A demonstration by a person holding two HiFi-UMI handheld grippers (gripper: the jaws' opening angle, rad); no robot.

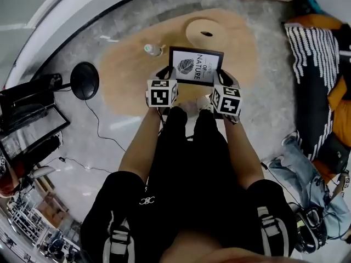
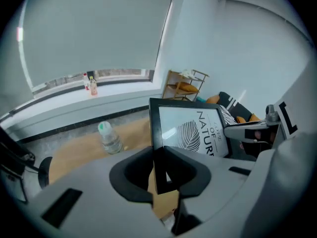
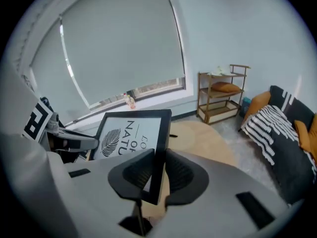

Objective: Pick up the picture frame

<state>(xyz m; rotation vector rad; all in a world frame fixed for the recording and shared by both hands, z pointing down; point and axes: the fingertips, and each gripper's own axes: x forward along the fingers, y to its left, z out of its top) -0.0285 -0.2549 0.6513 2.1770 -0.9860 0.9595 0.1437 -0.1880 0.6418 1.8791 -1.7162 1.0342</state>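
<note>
The left gripper [image 2: 159, 170] is clamped on the left edge of the picture frame [image 2: 190, 133], its dark pads pressed on the black moulding from either side. The right gripper [image 3: 157, 175] grips the opposite, right edge of the frame [image 3: 131, 133] the same way, pads tight on the moulding. The frame spans from one gripper to the other, its white print with a leaf and lettering facing up toward the person. In the head view the frame [image 1: 196, 66] hangs just ahead of the left gripper [image 1: 167, 73] and the right gripper [image 1: 222, 80], clear of the floor.

Below and beyond the grippers lies a round tan rug [image 1: 126, 75]. A small clear bottle [image 1: 153, 50] stands on it, ahead and to the left of the left gripper. Further ahead sits a round tan piece with a dark slot [image 1: 206, 33]. Well to the right of the right gripper lies a black-and-white striped blanket [image 3: 272, 128], with a wooden shelf [image 3: 223, 100] beyond it by the wall.
</note>
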